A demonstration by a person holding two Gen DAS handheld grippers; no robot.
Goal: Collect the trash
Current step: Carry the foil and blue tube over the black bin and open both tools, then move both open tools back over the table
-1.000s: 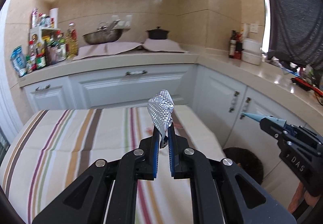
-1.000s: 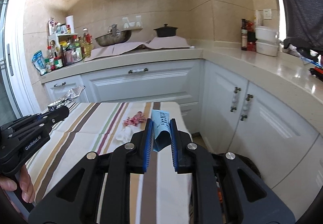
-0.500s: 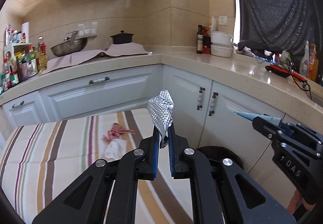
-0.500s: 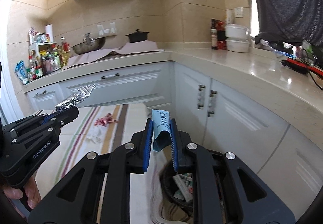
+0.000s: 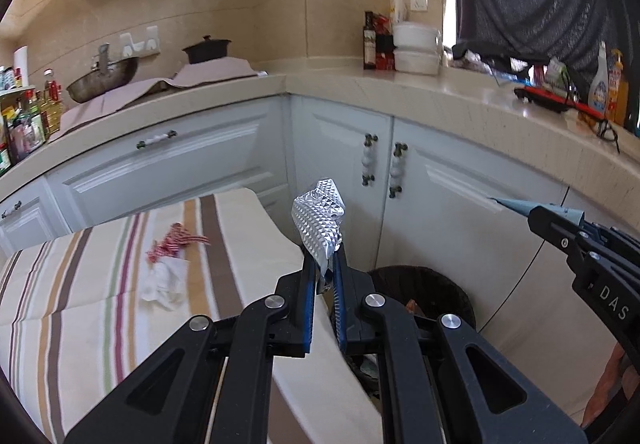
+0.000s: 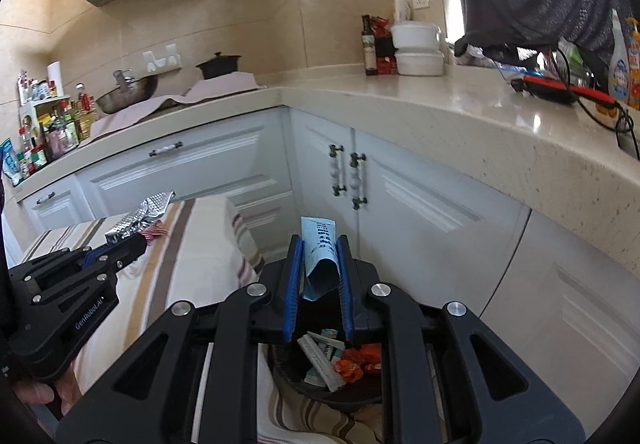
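Note:
My left gripper (image 5: 323,264) is shut on a crumpled silver foil wrapper (image 5: 320,222), held over the right edge of the striped table, just short of the dark round bin (image 5: 424,288) on the floor. My right gripper (image 6: 319,258) is shut on a light blue paper wrapper (image 6: 320,256) and hangs above the same bin (image 6: 340,392), which holds several pieces of trash. In the right wrist view the left gripper (image 6: 132,234) with its foil (image 6: 140,213) shows at the left. A red-and-white wrapper (image 5: 176,240) and a white tissue (image 5: 164,282) lie on the tablecloth.
White cabinet doors (image 5: 400,179) stand close behind the bin, under a beige L-shaped counter (image 6: 460,103) with bottles, containers and a red tool. The striped tablecloth (image 5: 80,284) hangs over the table edge beside the bin. A hand (image 6: 44,392) holds the left gripper.
Both grippers have swung right from over the table toward the corner cabinets and sunk a little. The bin now lies under the right gripper. Both still hold their wrappers.

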